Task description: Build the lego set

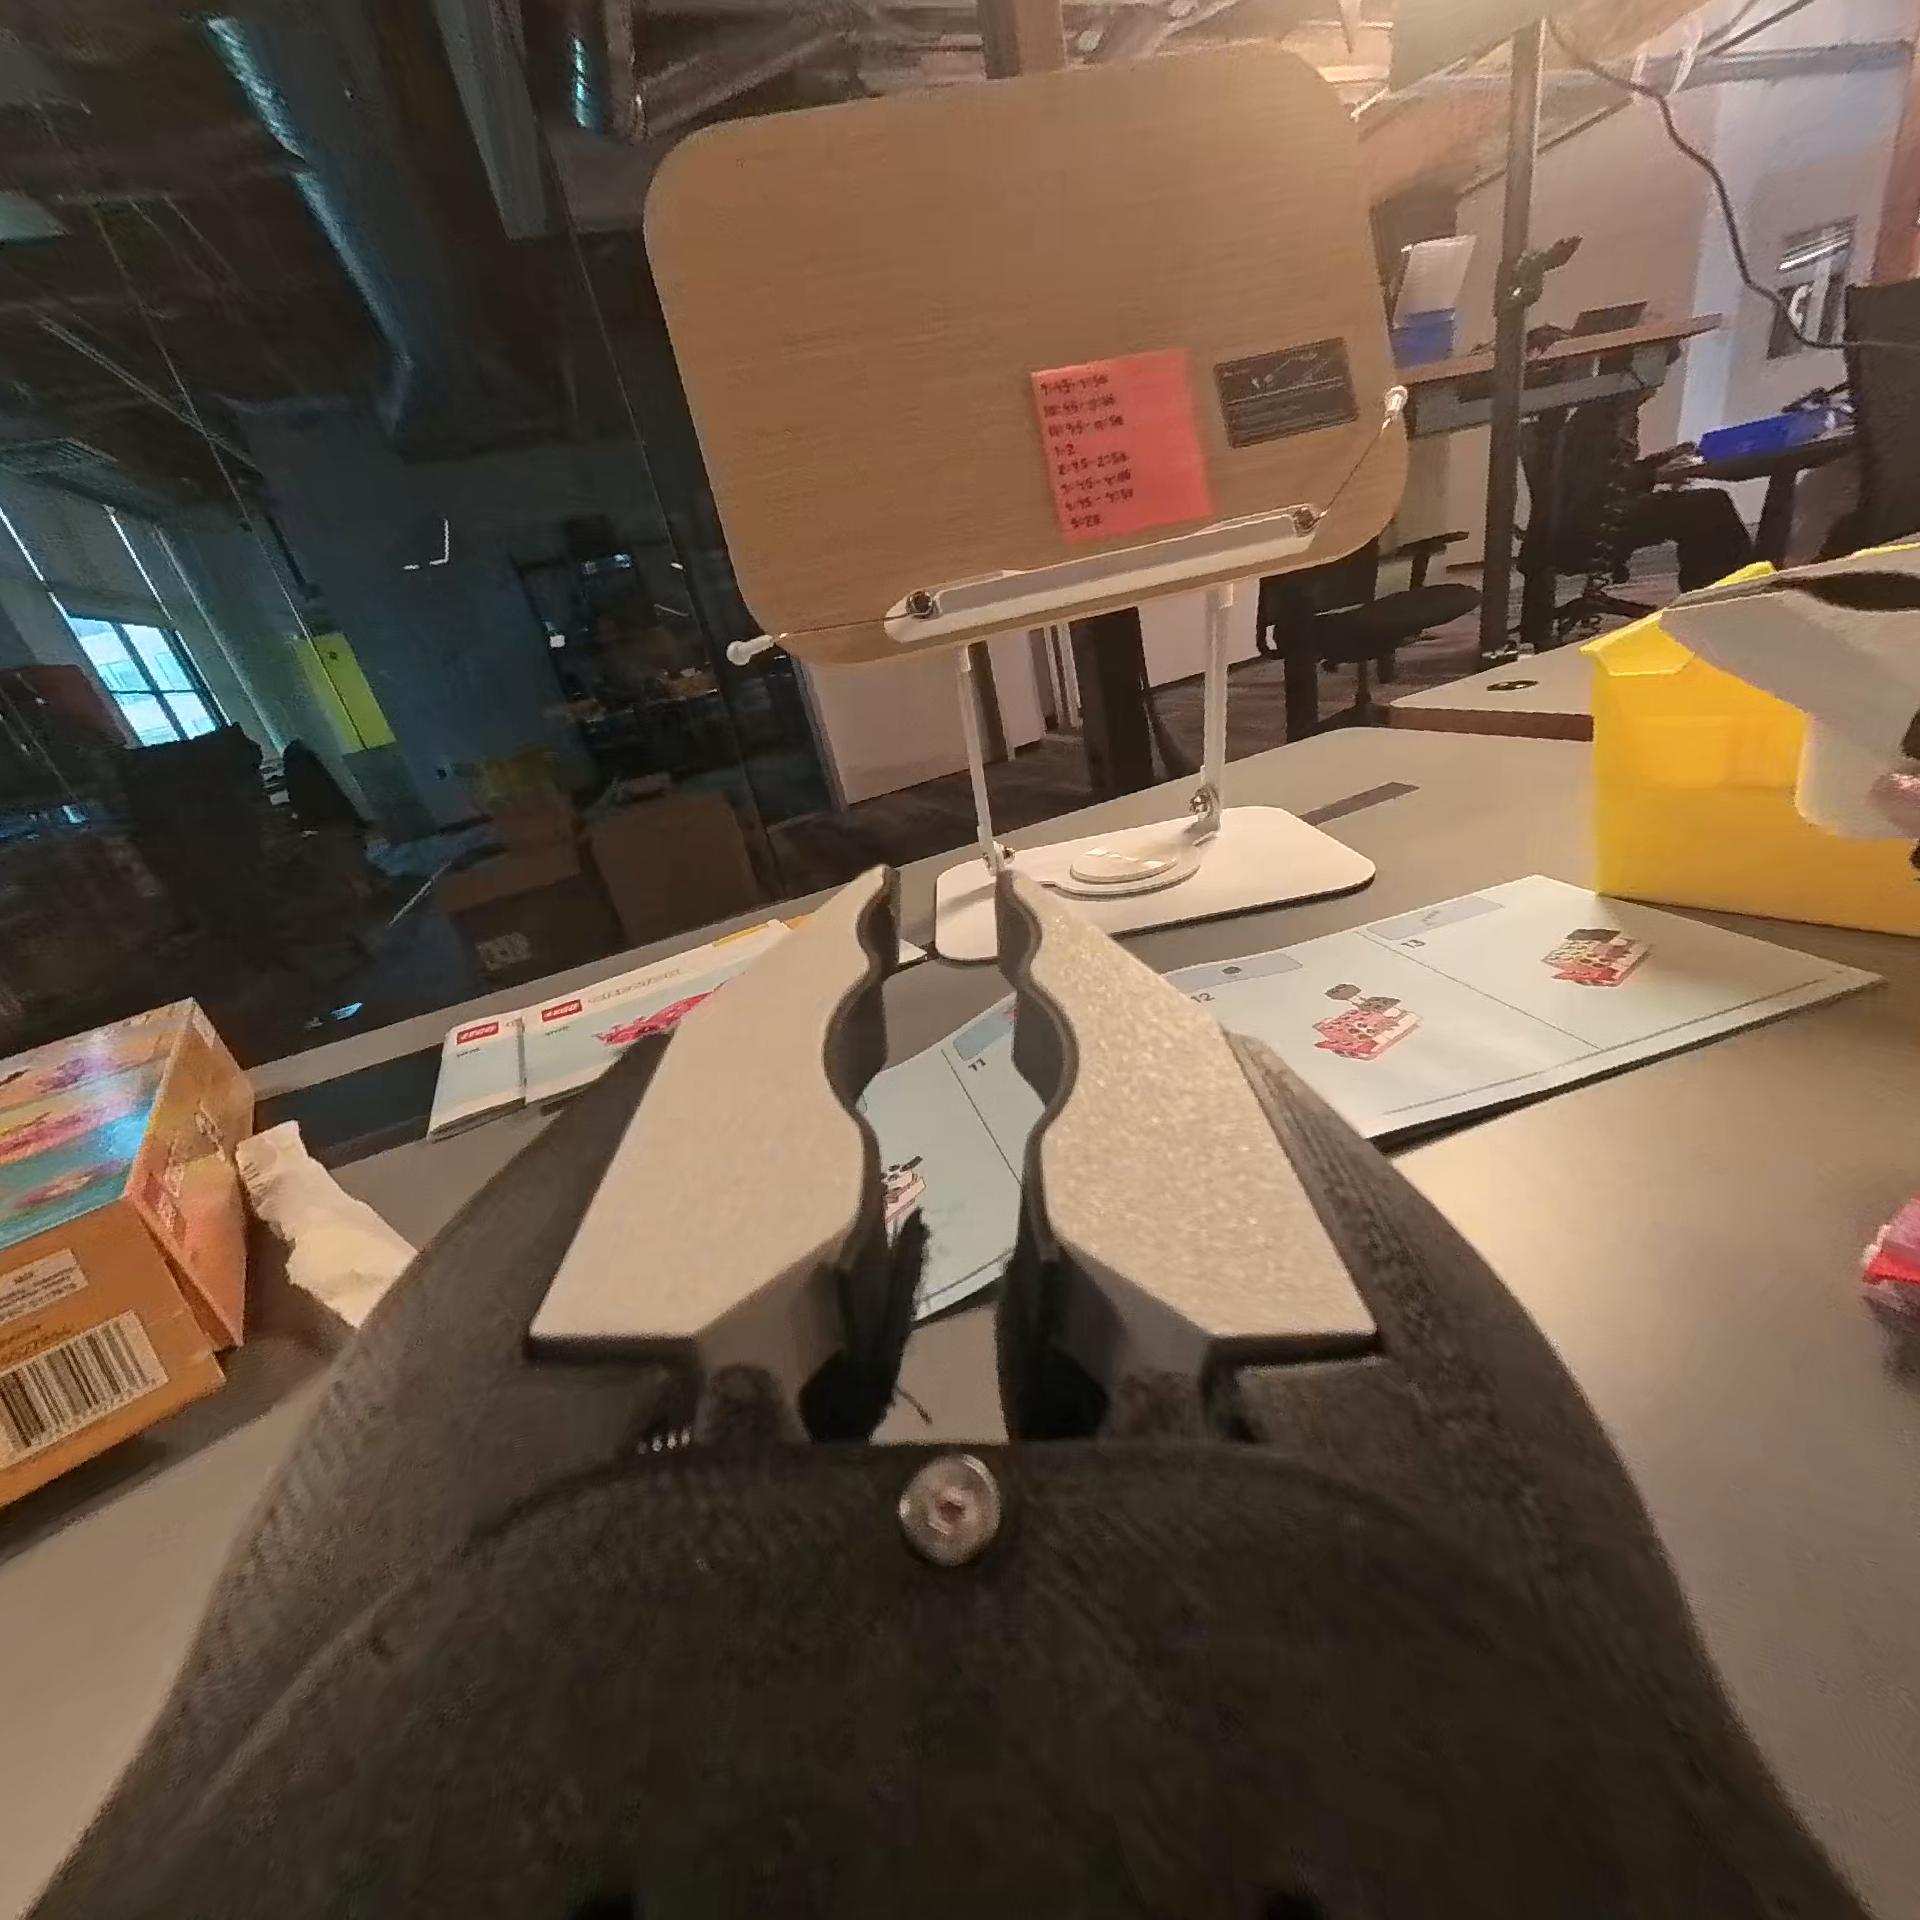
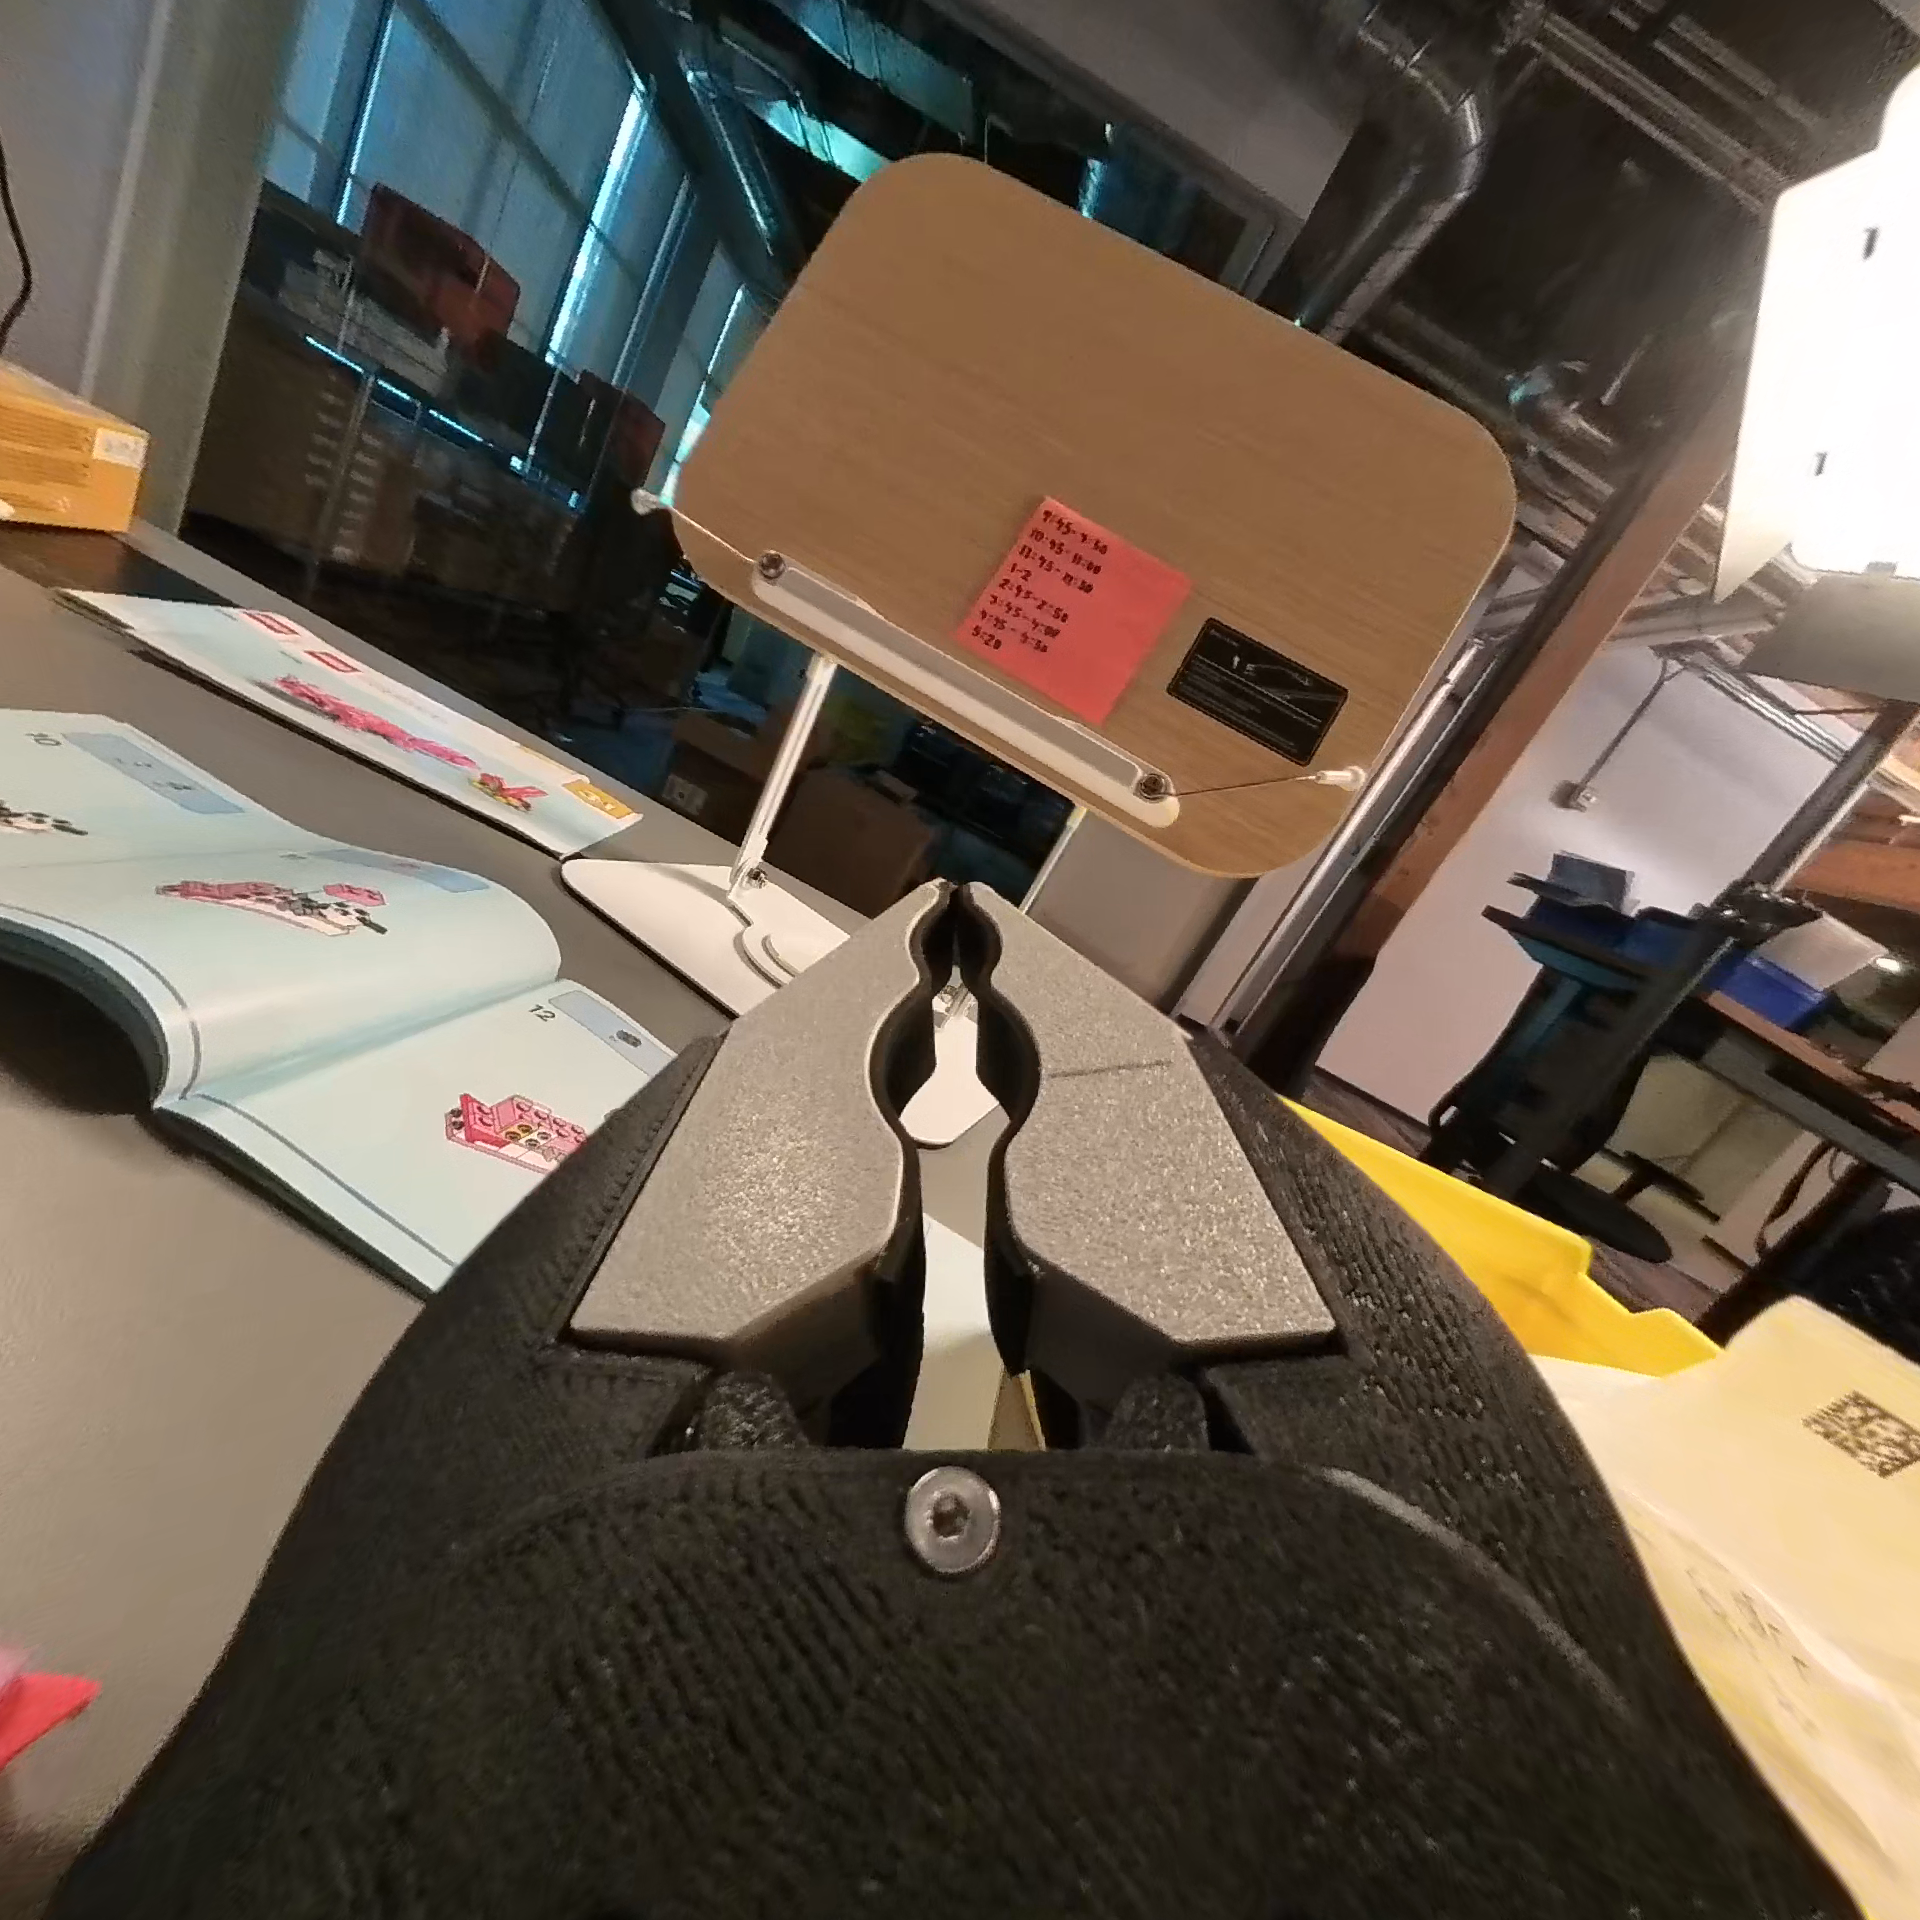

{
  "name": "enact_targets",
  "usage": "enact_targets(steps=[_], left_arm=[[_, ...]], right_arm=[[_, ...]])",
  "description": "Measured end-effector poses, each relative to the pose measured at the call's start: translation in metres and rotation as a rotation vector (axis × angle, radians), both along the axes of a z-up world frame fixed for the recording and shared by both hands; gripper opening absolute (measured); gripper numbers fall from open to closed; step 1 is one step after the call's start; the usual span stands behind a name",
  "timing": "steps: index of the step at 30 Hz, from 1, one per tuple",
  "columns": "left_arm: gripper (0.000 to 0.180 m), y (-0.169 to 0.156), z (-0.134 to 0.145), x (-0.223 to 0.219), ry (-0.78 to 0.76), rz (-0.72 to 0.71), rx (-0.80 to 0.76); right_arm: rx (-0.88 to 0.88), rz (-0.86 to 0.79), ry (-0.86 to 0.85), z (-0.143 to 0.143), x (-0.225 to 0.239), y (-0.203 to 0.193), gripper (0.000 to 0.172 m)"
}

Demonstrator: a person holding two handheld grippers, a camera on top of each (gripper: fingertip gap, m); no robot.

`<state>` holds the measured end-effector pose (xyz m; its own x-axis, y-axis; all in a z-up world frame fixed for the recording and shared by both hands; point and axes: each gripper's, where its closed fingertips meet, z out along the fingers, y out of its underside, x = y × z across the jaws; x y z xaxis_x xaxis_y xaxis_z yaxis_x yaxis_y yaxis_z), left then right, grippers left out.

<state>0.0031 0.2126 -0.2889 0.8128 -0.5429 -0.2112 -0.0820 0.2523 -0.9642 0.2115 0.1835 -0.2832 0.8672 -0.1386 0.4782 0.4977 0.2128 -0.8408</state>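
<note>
Left wrist view, left to right: toy brick set box point(image 1: 99, 1195) at the table's point(image 1: 1621, 1299) left edge, crumpled white paper point(image 1: 312, 1216) just beside it, two closed instruction booklets point(image 1: 540, 1049) behind. Left gripper point(image 1: 945, 894) is up off the table with its jaws narrowly apart and nothing between them, over an open instruction booklet point(image 1: 1507, 997). White-based book stand point(image 1: 1018, 384) with a wooden panel stands just past the tips; a pink sticky note point(image 1: 1122, 447) is on the panel. Yellow bin point(image 1: 1704, 790) at far right, with the other gripper showing at the frame edge.

Right wrist view: open booklet to the left, right gripper point(image 2: 954, 896) with tips touching, gripping nothing, pointed at the stand's base point(image 2: 675, 904). Yellow bin and a pale bag point(image 2: 1766, 1558) on its right.
</note>
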Motion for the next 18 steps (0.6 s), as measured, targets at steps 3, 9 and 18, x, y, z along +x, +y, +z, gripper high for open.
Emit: enact_targets(steps=[3, 9, 18], left_arm=[[0.016, 0.001, 0.0, 0.001, 0.0, 0.0, 0.001], [0.009, 0.001, 0.0, 0.005, -0.004, -0.021, -0.004], [0.0, -0.016, 0.0, 0.004, -0.03, -0.065, -0.024]], right_arm=[[0.007, -0.013, 0.006, 0.001, 0.003, 0.0, 0.0], [-0.007, 0.016, -0.02, -0.001, -0.004, 0.0, 0.0], [0.02, 0.144, 0.004, 0.005, -0.023, -0.018, 0.0]])
